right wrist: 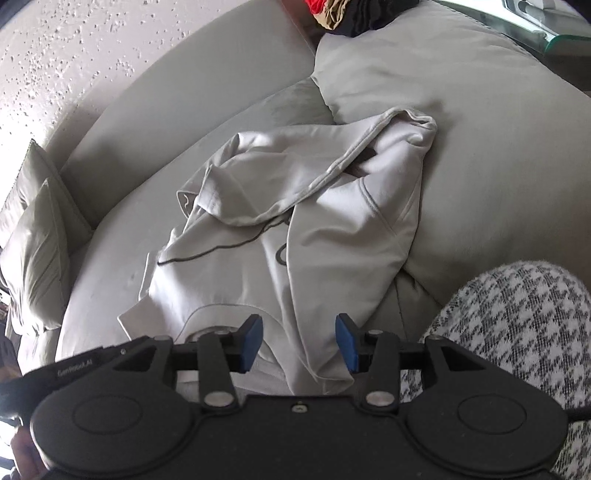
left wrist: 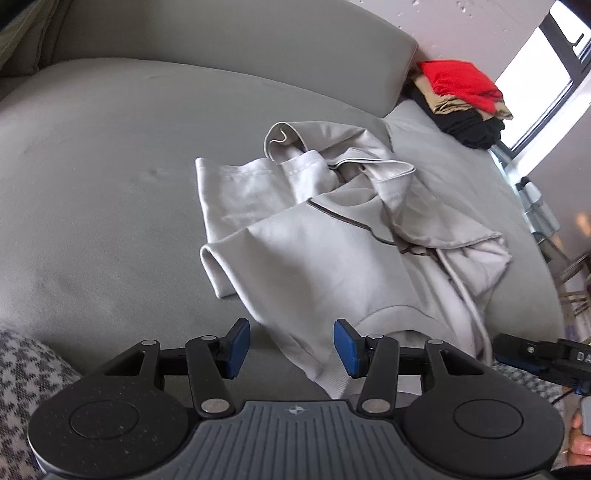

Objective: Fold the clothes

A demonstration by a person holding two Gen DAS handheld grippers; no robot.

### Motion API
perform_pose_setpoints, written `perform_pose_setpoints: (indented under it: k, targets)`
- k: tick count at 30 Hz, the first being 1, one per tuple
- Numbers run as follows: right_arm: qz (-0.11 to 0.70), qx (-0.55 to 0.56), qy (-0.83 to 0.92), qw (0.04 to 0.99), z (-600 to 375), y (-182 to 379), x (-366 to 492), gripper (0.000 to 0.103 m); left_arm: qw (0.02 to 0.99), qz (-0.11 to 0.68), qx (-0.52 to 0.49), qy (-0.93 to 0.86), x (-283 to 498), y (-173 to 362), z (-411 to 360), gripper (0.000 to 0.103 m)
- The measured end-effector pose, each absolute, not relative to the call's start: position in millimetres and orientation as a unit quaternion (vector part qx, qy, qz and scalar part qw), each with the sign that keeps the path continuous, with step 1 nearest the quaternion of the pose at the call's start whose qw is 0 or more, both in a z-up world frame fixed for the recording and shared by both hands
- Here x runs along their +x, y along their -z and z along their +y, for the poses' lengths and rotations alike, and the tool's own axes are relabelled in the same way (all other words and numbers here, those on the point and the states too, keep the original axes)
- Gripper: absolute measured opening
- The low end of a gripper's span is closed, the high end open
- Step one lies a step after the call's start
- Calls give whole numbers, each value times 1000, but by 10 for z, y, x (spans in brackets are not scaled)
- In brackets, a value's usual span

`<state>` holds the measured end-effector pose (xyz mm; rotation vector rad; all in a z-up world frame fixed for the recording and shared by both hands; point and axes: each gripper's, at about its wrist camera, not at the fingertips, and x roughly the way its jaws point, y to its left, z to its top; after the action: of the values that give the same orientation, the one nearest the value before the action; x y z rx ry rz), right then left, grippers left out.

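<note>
A light grey hoodie (left wrist: 325,236) lies crumpled and partly folded on a grey sofa seat (left wrist: 92,192); it also shows in the right wrist view (right wrist: 295,229). Its hood lies at the far end and a sleeve is folded across the body. My left gripper (left wrist: 291,347) is open and empty, just above the hoodie's near hem. My right gripper (right wrist: 299,341) is open and empty over the hoodie's near hem, with cloth lying between the jaws but not clamped. The right gripper's body shows in the left wrist view (left wrist: 546,358), beside the hoodie's right edge.
A pile of red, tan and black clothes (left wrist: 461,99) sits at the sofa's far right corner. A houndstooth throw (right wrist: 517,332) lies at the near edge. Grey cushions (right wrist: 33,236) lean at the far left in the right wrist view. A glass table (right wrist: 546,33) stands beyond the sofa.
</note>
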<state>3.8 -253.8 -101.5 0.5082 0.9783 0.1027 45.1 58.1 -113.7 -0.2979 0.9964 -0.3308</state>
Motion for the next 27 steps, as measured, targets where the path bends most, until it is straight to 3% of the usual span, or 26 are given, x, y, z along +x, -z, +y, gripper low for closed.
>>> perform_pose_setpoints:
  k: [2, 7, 14, 22, 24, 27]
  targets:
    - [458, 247, -51, 852, -2562, 995, 42, 43, 843, 478, -183, 166, 490, 1176, 682, 45]
    - [450, 261, -58, 852, -2608, 990, 98, 43, 798, 485, -303, 190, 667, 1316, 939, 30]
    - [433, 262, -45, 861, -2632, 1035, 258, 42, 792, 492, -314, 182, 845, 1383, 937, 29]
    - [438, 122, -13, 891, -2253, 1189, 655, 40, 788, 494, -313, 190, 1006, 1457, 880, 29]
    - [442, 92, 8, 892, -2175, 1248, 739, 40, 798, 491, -294, 190, 1004, 1420, 804, 5]
    - [458, 81, 19, 885, -2174, 1277, 738, 31, 825, 474, -243, 188, 933, 1311, 672, 0]
